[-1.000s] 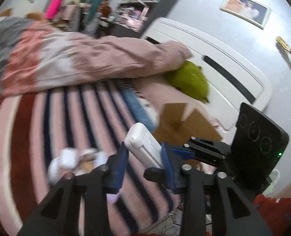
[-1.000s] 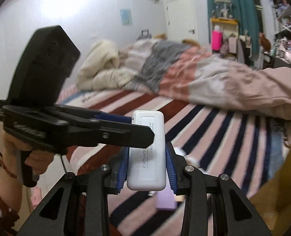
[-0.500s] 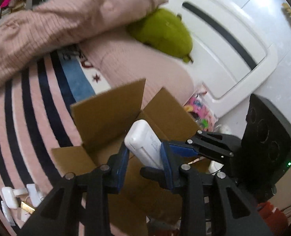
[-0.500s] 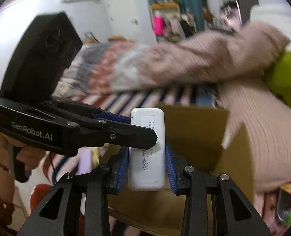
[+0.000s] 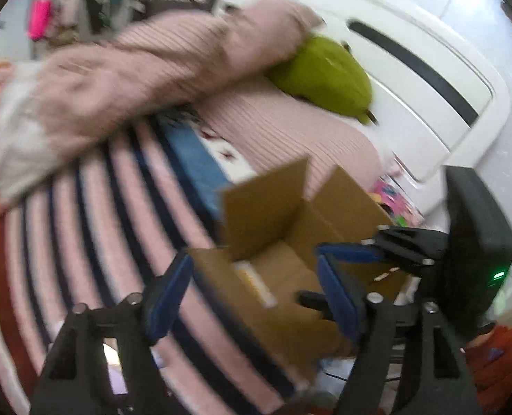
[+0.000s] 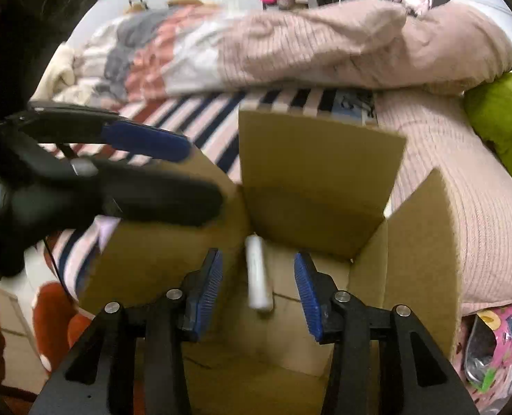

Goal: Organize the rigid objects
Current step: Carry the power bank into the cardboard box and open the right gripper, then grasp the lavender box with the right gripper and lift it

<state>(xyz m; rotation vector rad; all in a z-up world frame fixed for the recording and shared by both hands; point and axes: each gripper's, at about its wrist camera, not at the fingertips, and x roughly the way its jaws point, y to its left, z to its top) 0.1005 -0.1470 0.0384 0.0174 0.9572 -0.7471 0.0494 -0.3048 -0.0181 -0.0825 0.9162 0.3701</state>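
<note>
An open cardboard box (image 6: 325, 186) stands on the striped bed by the headboard; it also shows in the left wrist view (image 5: 262, 207). A white rectangular device (image 6: 258, 276) is inside the box opening, blurred, edge-on between my right gripper's fingers without touching them. My right gripper (image 6: 258, 294) is open above the box. My left gripper (image 5: 252, 290) is open and empty over the box's near edge; in the right wrist view it (image 6: 173, 169) is at the left, above the box's left flap.
A pink ribbed blanket (image 6: 325, 45) and a green plush (image 5: 325, 72) lie behind the box. The white headboard (image 5: 428, 79) is at the right. Small items (image 5: 114, 370) lie on the striped sheet, bottom left.
Both grippers held the white device over the box half a second ago. Both have opened, and the device is now inside the box opening.
</note>
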